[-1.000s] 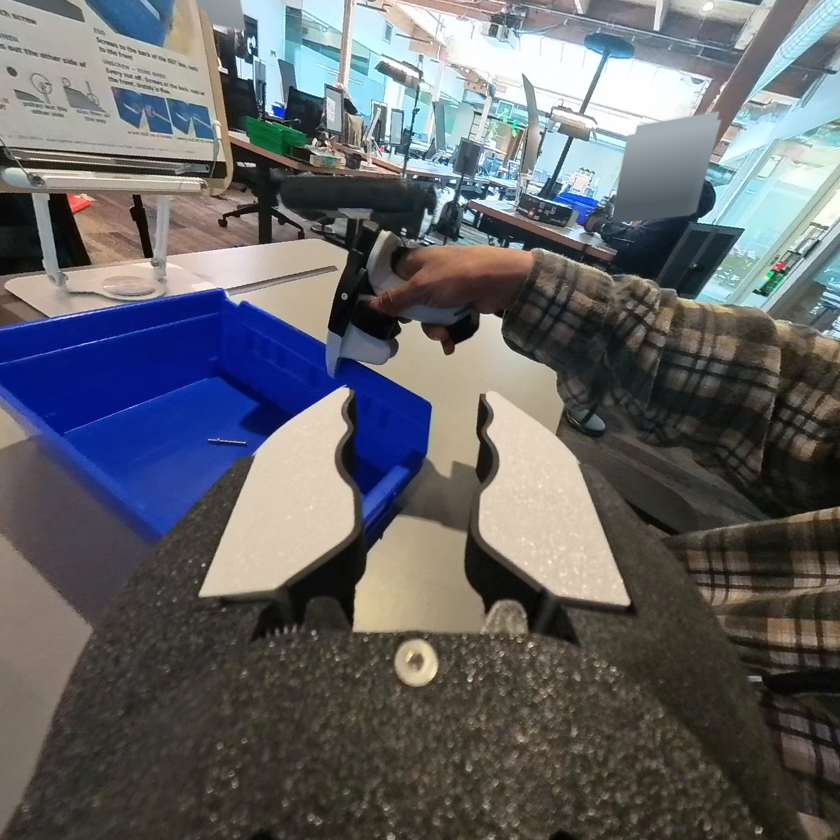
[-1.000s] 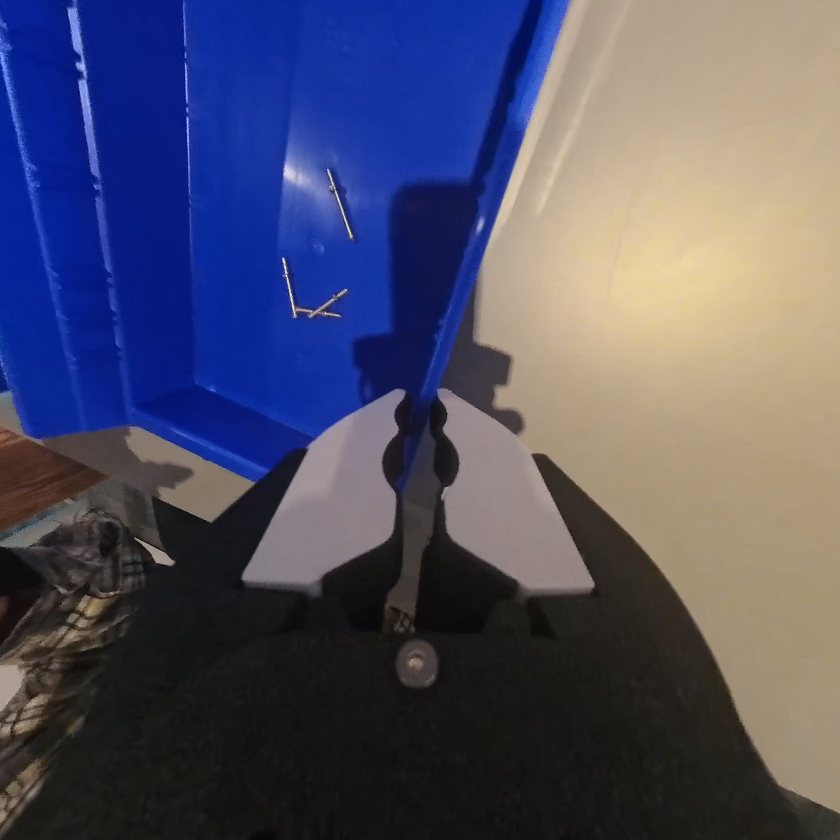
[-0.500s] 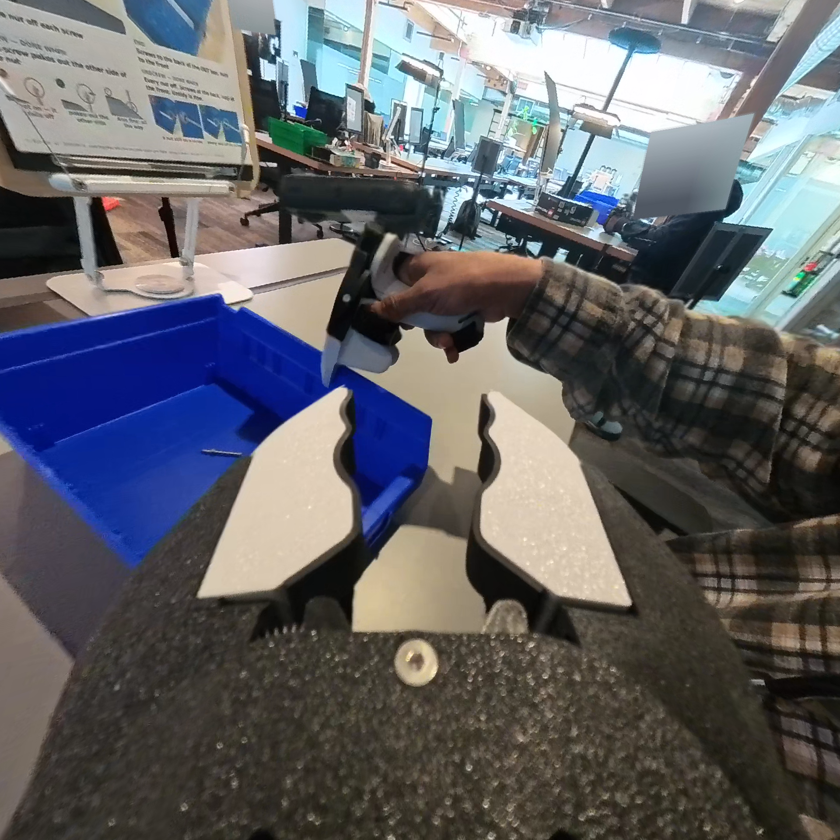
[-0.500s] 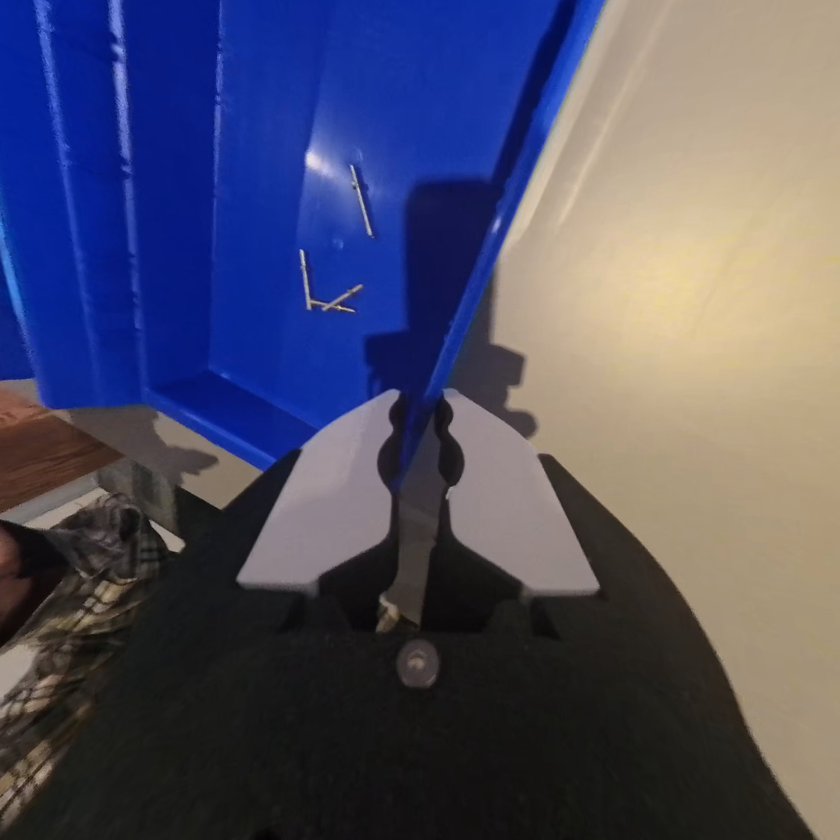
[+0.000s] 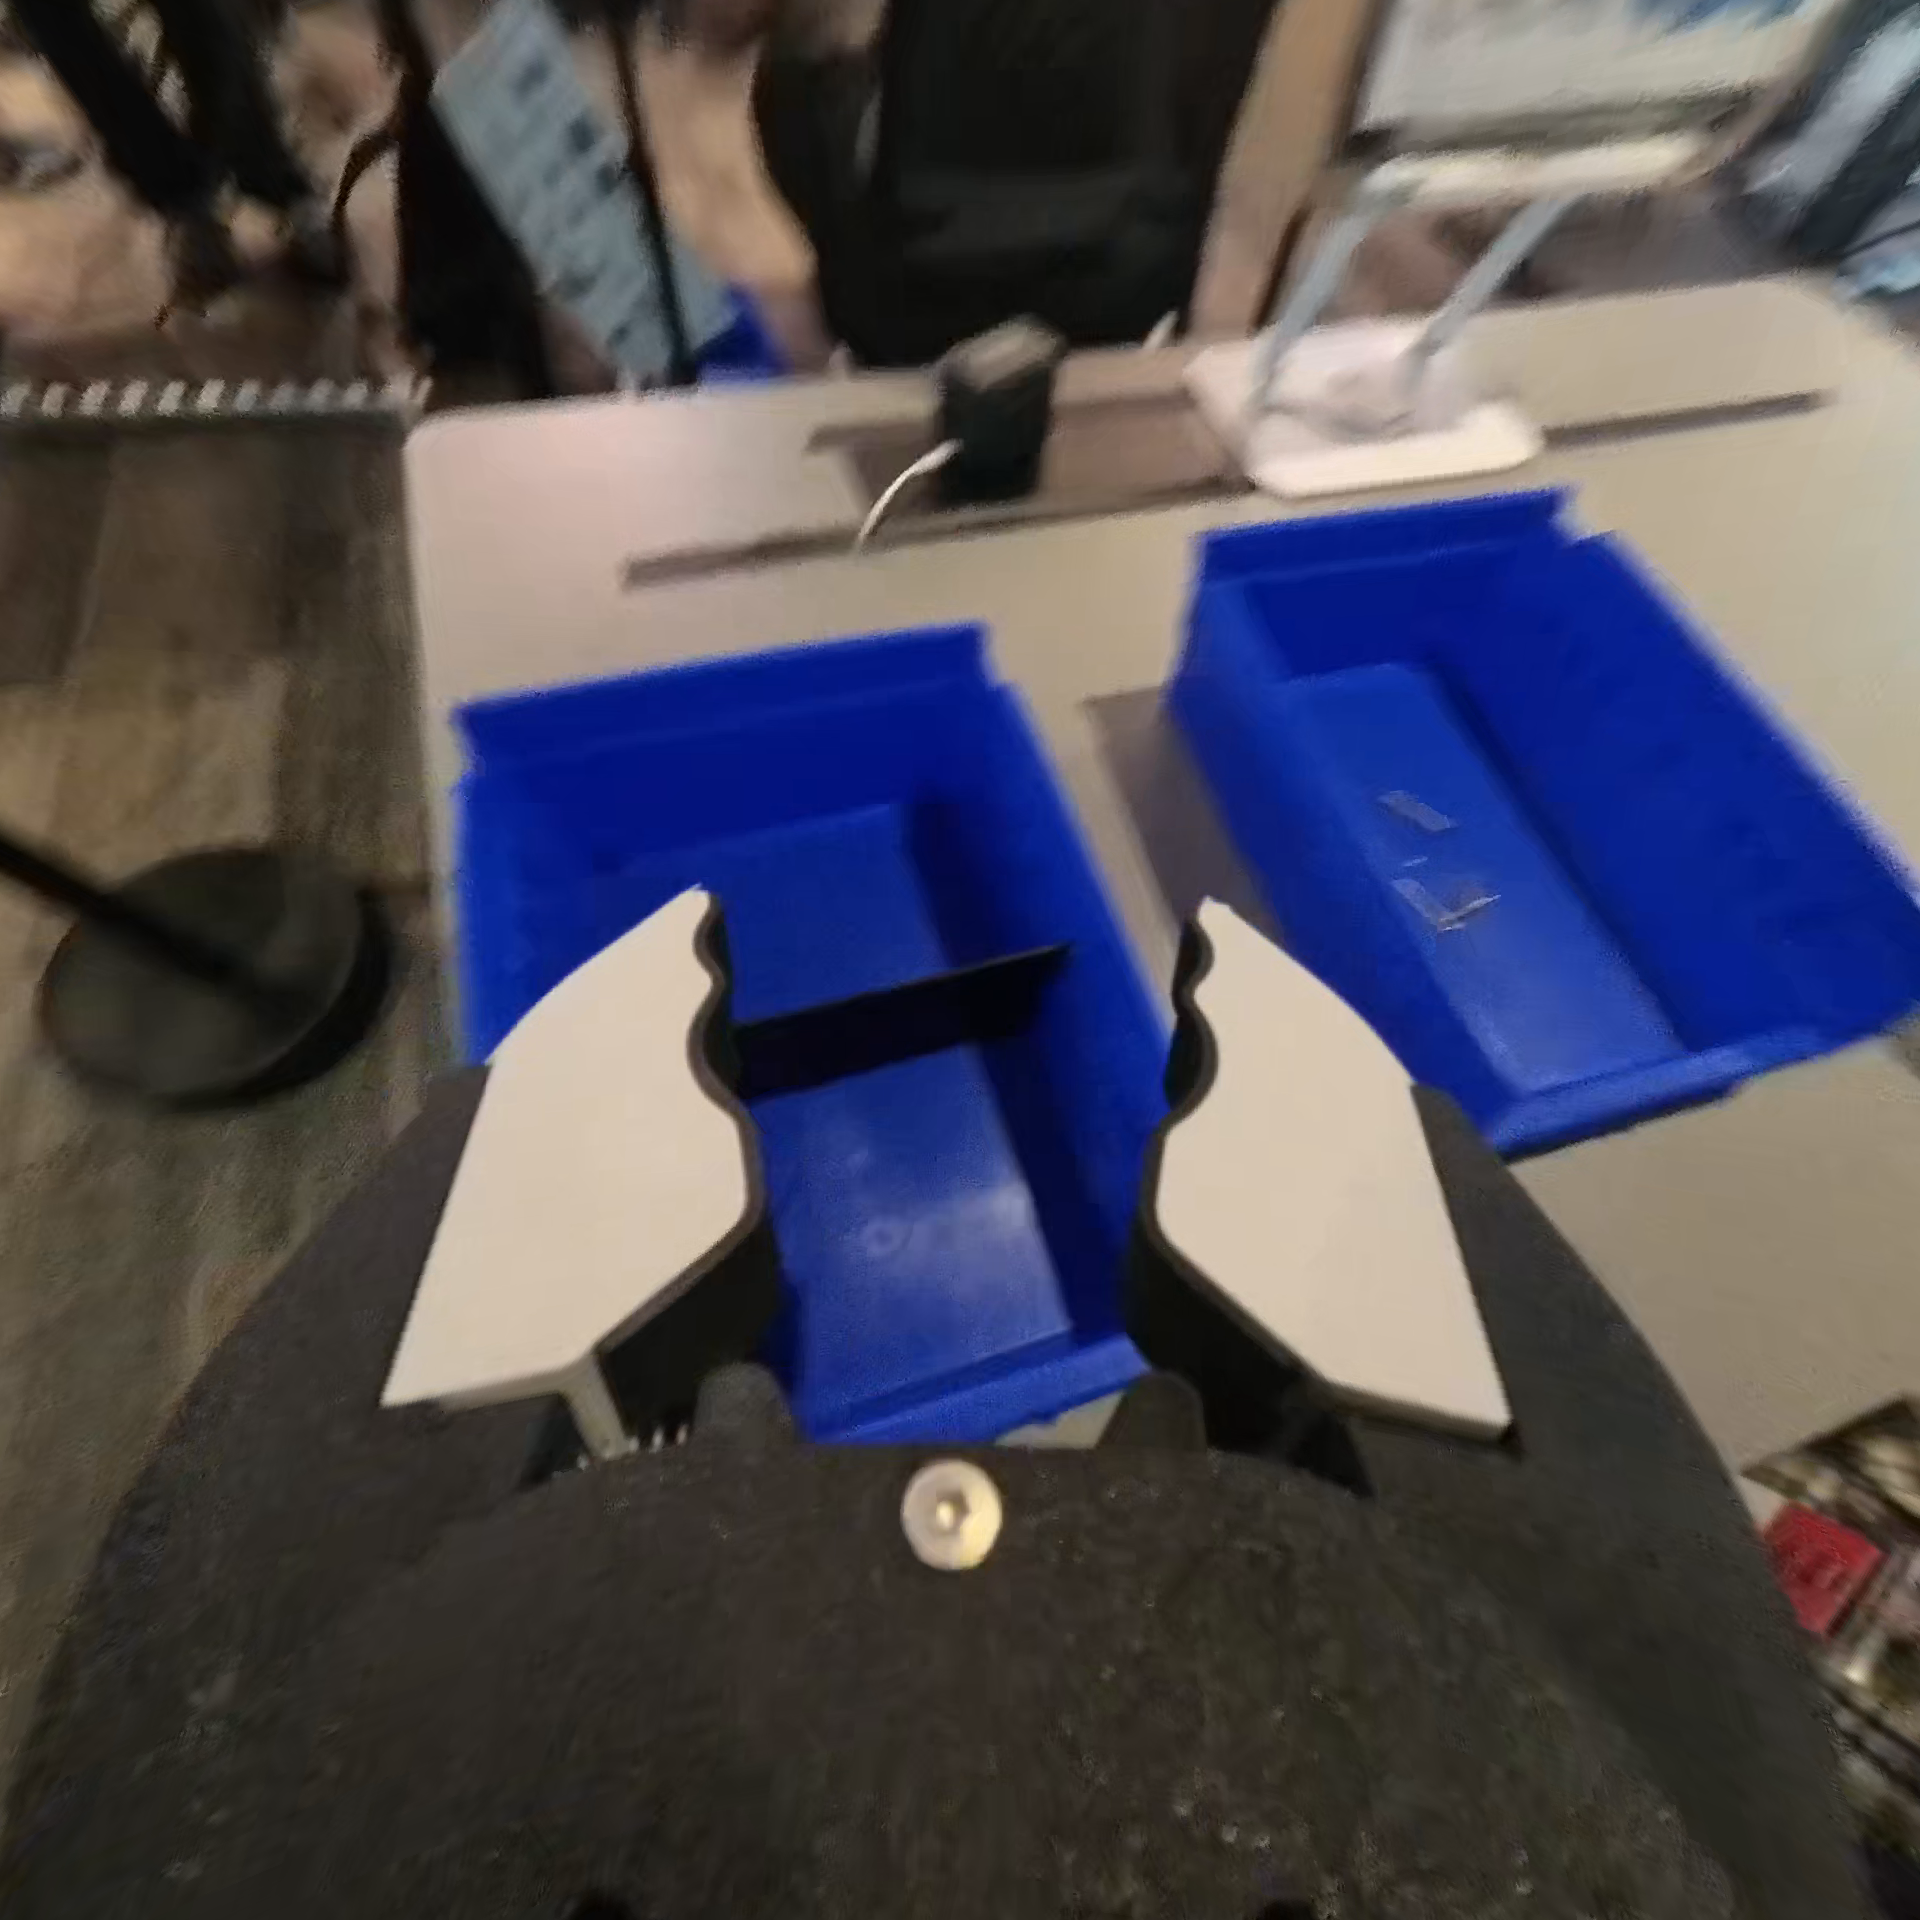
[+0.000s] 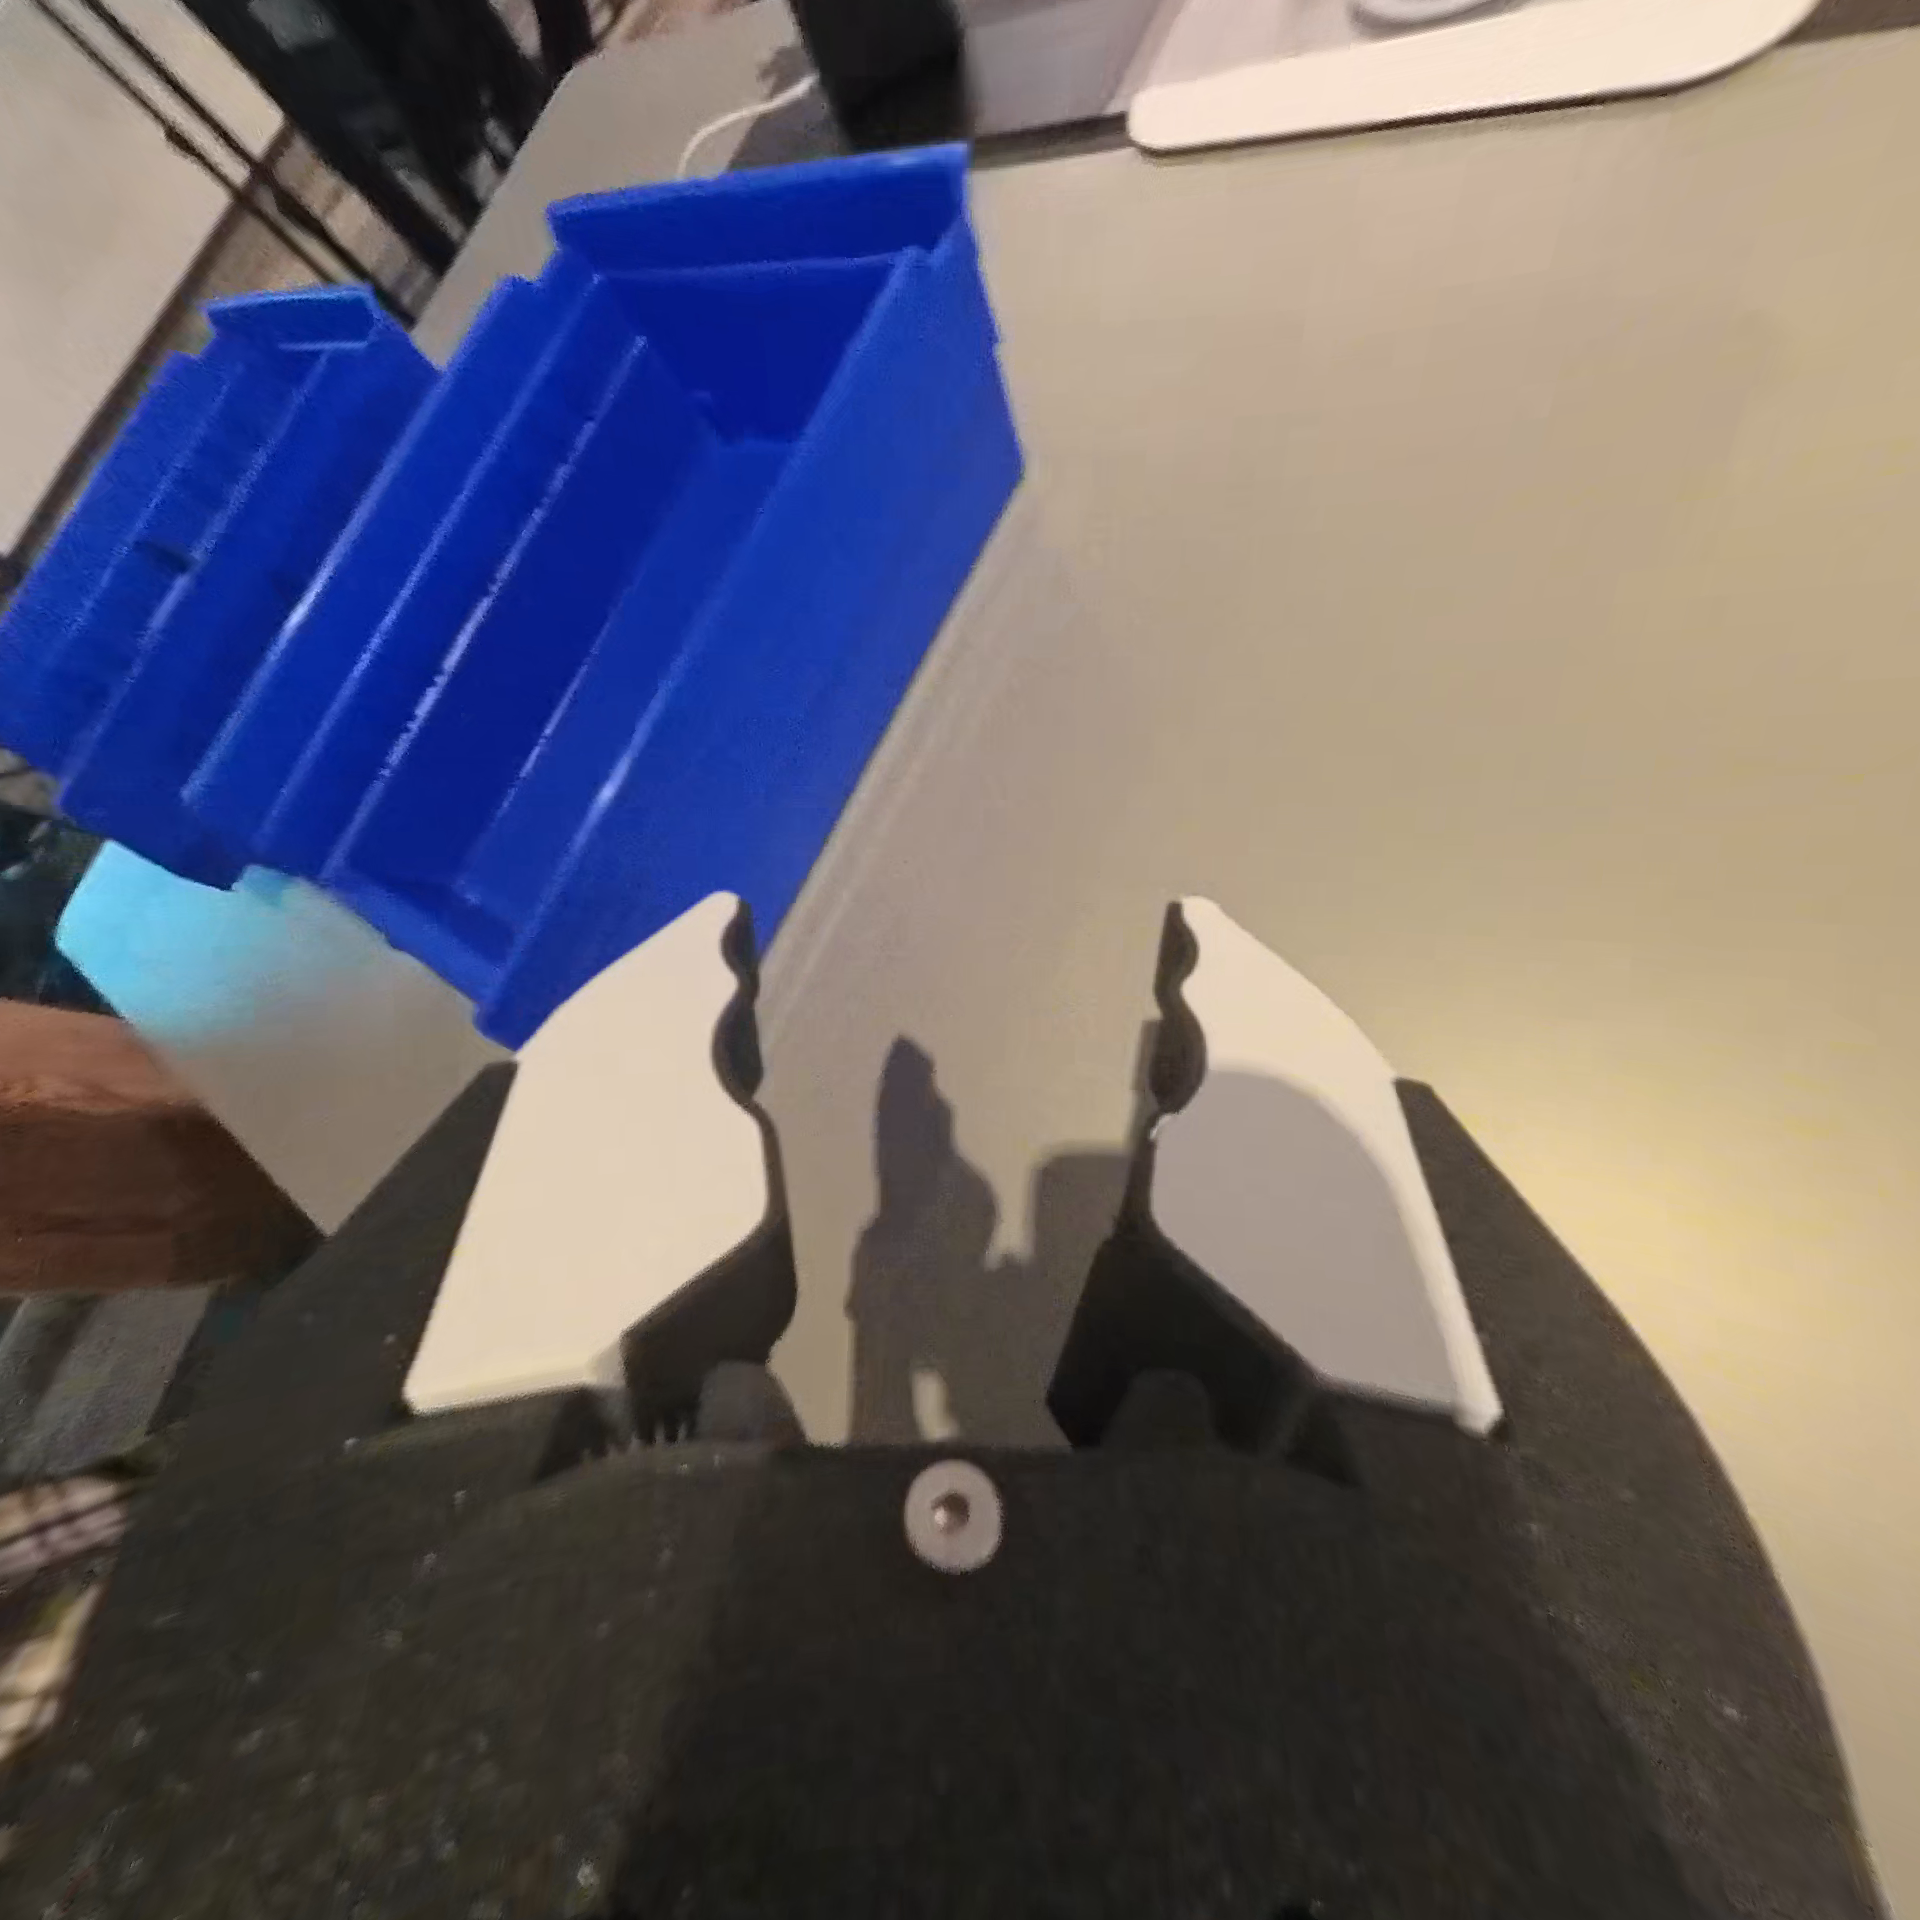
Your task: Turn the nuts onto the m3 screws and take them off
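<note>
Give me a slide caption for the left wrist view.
Open left gripper above a divided blue bin; a second blue bin holds small screws.

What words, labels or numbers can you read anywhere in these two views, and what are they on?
Nothing can be read.
Pale striped panel behind the table: too blurred.
Sheet on the stand, top right: too blurred.
Red item at the lower right edge: too blurred.
Divided blue bin and other blue bin: no marking shows.
</note>
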A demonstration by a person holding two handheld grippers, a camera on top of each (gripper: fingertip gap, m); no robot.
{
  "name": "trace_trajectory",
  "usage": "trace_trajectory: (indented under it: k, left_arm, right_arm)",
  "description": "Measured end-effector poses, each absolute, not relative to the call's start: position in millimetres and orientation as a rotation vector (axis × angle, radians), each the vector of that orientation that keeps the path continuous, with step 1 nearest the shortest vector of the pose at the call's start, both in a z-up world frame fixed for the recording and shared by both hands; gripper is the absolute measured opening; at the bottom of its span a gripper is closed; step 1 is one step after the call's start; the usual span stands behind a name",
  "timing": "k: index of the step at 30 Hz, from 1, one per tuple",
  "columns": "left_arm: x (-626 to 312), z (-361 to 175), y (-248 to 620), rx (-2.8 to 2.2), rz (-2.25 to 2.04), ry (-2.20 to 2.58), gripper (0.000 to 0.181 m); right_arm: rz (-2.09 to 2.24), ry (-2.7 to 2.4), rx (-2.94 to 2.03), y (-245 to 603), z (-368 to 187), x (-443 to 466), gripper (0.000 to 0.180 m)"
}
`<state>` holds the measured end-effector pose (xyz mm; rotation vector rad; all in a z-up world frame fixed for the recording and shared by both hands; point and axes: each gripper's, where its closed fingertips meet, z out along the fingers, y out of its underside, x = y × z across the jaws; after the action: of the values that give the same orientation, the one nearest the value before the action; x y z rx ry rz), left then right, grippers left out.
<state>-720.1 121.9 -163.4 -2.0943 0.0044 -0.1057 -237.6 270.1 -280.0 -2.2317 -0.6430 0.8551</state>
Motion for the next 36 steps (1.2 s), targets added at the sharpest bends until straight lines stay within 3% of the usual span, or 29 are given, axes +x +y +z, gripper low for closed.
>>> trace_trajectory:
  k: [7, 20, 27, 31, 33, 36]
  left_arm:
    - [-822, -233, 117, -2.529, 0.013, -0.319, 0.094]
    - [-855, -310, 90, -2.882, 0.004, -0.544, 0.090]
    - [-865, -328, 80, -2.916, 0.012, -0.575, 0.061]
    - [-858, -341, 71, -2.989, -0.062, -0.554, 0.033]
    - [-847, -344, 76, -2.975, -0.174, -0.540, 0.006]
    - [-844, -348, 77, -2.992, -0.159, -0.537, 0.005]
  right_arm:
    - [0.840, -0.571, -2.149, 260, -284, -199, 0.078]
    - [0.940, -0.611, -2.074, 247, -288, -201, 0.073]
    - [0.945, -0.599, -2.048, 246, -282, -192, 0.066]
    - [0.926, -0.599, -2.033, 246, -280, -188, 0.065]
    - [0.926, -0.597, -2.037, 246, -281, -187, 0.064]
    - [0.923, -0.599, -2.039, 246, -282, -187, 0.061]
